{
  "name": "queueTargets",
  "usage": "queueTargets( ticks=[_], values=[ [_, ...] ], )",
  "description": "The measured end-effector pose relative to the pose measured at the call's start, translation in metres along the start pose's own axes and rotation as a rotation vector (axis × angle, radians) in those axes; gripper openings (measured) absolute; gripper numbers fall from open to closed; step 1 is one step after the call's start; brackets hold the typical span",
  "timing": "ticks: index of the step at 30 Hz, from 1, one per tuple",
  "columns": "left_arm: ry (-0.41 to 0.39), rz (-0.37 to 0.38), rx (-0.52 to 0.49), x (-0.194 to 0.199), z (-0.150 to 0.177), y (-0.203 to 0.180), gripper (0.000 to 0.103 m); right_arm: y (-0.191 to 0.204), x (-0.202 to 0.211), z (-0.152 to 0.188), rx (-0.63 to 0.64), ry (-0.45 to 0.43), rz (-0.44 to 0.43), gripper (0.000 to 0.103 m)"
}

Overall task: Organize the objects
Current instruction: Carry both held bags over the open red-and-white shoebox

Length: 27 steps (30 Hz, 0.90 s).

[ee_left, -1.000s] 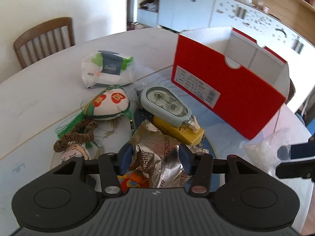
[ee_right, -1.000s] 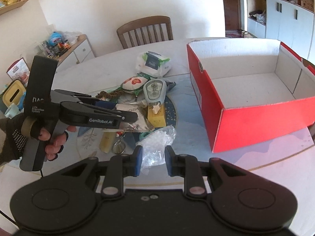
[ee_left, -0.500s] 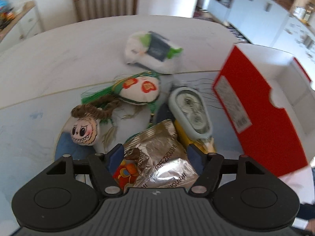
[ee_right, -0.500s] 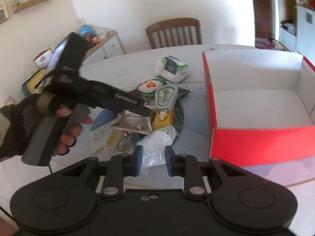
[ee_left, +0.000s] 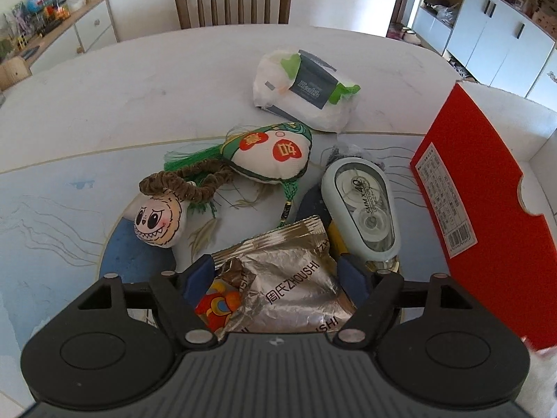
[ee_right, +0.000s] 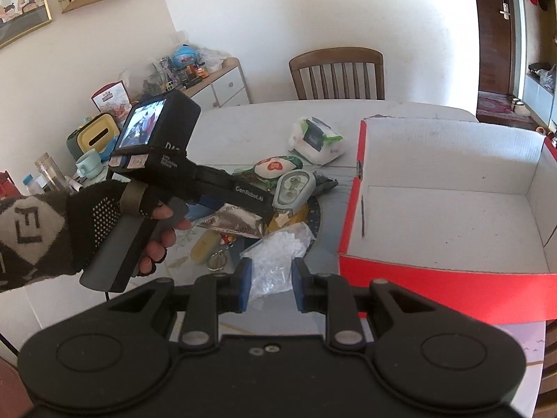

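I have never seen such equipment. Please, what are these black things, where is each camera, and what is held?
A person holds a two-finger gripper in each hand; a camera on each looks forward along it. Left view: the left gripper, whose jaws have just been opening, straddles a silver snack packet. On the table lie a plush charm, correction tape and a tissue pack. Right view: the right gripper is shut on a clear plastic bag, beside an empty red box; the gloved hand holds the left gripper.
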<state>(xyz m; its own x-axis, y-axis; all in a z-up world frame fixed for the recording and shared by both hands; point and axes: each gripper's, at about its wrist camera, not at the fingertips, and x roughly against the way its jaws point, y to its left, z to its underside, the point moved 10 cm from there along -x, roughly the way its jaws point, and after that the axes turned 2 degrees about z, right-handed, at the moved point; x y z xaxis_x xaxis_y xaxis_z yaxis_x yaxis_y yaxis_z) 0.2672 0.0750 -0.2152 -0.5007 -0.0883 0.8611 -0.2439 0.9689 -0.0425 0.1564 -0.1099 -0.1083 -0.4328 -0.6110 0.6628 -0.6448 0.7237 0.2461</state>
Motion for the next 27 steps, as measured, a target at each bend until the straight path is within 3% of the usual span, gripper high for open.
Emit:
queueTargets(
  ticks=[2, 4, 7, 12, 16, 24, 26, 27],
  values=[
    [-0.019, -0.012, -0.017, 0.002, 0.002, -0.002, 0.072, -0.003, 0.002, 0.000, 0.001, -0.001, -0.003, 0.023],
    [-0.033, -0.014, -0.015, 0.004, 0.005, -0.002, 0.061, -0.006, 0.002, 0.000, 0.002, -0.003, -0.004, 0.023],
    [-0.052, -0.010, -0.012, 0.008, 0.007, -0.001, 0.055, -0.007, 0.003, -0.001, 0.006, -0.006, -0.009, 0.023],
    [-0.050, -0.004, -0.066, 0.014, 0.008, -0.007, 0.059, -0.009, 0.003, -0.004, 0.013, -0.006, -0.019, 0.023],
    [-0.031, -0.058, -0.066, 0.012, 0.008, -0.004, 0.081, -0.010, 0.002, -0.005, 0.007, -0.009, -0.027, 0.023],
    [0.010, -0.067, -0.028, -0.004, 0.011, -0.003, 0.080, -0.014, 0.004, -0.008, -0.013, -0.021, -0.025, 0.023],
    [0.006, -0.063, -0.022, -0.004, 0.011, -0.002, 0.077, -0.016, 0.005, -0.008, -0.017, -0.022, -0.021, 0.023],
    [0.003, -0.056, -0.017, -0.004, 0.011, -0.002, 0.070, -0.017, 0.005, -0.008, -0.017, -0.021, -0.019, 0.023]
  ],
)
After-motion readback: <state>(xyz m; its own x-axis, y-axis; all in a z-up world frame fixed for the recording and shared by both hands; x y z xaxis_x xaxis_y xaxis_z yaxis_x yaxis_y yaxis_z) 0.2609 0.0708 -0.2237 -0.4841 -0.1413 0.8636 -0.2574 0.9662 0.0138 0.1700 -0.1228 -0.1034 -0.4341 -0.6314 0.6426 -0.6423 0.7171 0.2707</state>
